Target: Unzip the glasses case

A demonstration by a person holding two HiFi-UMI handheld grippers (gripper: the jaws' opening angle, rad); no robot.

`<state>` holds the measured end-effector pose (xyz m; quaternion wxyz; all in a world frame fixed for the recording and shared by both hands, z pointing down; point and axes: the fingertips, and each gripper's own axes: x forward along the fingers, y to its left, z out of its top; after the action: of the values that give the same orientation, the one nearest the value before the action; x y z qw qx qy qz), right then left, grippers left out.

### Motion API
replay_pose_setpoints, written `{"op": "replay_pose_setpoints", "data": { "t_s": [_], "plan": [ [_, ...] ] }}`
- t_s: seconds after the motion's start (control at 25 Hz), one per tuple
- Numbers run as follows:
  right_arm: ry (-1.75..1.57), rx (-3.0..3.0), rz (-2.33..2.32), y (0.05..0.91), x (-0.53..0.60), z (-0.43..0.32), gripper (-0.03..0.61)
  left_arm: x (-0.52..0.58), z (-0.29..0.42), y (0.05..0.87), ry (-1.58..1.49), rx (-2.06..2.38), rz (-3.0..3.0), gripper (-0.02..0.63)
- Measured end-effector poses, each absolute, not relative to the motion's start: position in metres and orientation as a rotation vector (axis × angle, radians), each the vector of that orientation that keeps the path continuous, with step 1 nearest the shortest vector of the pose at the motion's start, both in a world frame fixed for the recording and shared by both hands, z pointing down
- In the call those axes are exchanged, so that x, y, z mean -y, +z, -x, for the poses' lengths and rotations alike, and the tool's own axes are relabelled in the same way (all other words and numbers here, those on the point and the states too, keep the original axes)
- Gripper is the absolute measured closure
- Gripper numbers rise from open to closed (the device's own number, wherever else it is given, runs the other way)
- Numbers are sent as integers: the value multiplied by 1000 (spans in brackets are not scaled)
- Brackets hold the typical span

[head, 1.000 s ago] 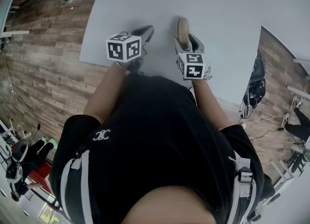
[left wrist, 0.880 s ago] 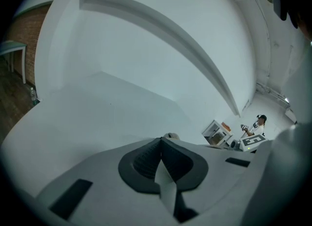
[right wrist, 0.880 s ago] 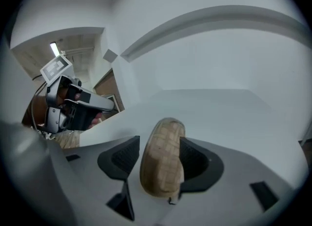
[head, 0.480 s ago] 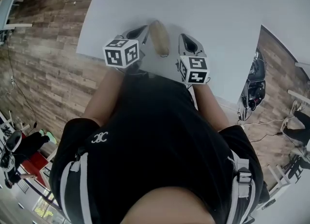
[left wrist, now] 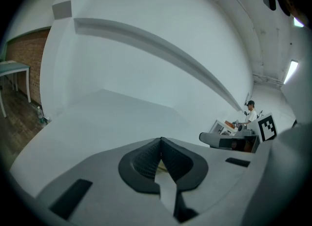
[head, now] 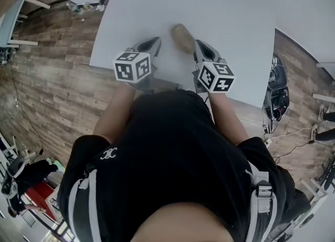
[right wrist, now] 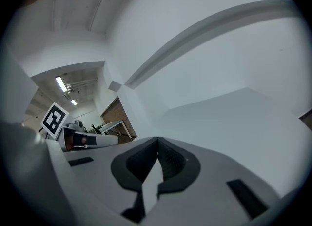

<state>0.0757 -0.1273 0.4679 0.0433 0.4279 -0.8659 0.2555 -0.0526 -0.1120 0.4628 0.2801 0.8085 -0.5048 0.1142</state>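
head view: glasses case (head: 182, 38) lies between left fingers (head: 152, 44) and right fingers (head: 203, 50).

This is looking like a lab or test workroom: a big bare white table (head: 225, 11) is stretching ahead of the left tool (head: 151, 45), plank flooring (head: 47, 79) is running off to its left towards a brick wall (left wrist: 27, 59), strip lights (right wrist: 62, 83) are glowing overhead, left of the right tool (right wrist: 157, 139), and a person (left wrist: 250, 113) is standing at a far bench (left wrist: 229, 126).
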Motion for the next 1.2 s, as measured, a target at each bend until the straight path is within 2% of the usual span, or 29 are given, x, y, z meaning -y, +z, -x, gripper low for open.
{"op": "replay_pose_setpoints", "data": {
  "t_s": [0.28, 0.64, 0.96, 1.2],
  "plan": [
    [702, 2646, -1357, 447, 30, -29, 563, 13, 96, 419, 253, 1406, -2298, 611],
    [683, 2513, -1485, 435, -116, -1, 563, -116, 149, 444, 217, 1349, -2227, 611],
    [614, 2502, -1520, 422, -175, -34, 563, -171, 122, 434, 232, 1331, -2266, 611],
    [641, 2529, -1523, 416, -238, -94, 563, -222, 53, 416, 259, 1316, -2299, 611]
  ]
}}
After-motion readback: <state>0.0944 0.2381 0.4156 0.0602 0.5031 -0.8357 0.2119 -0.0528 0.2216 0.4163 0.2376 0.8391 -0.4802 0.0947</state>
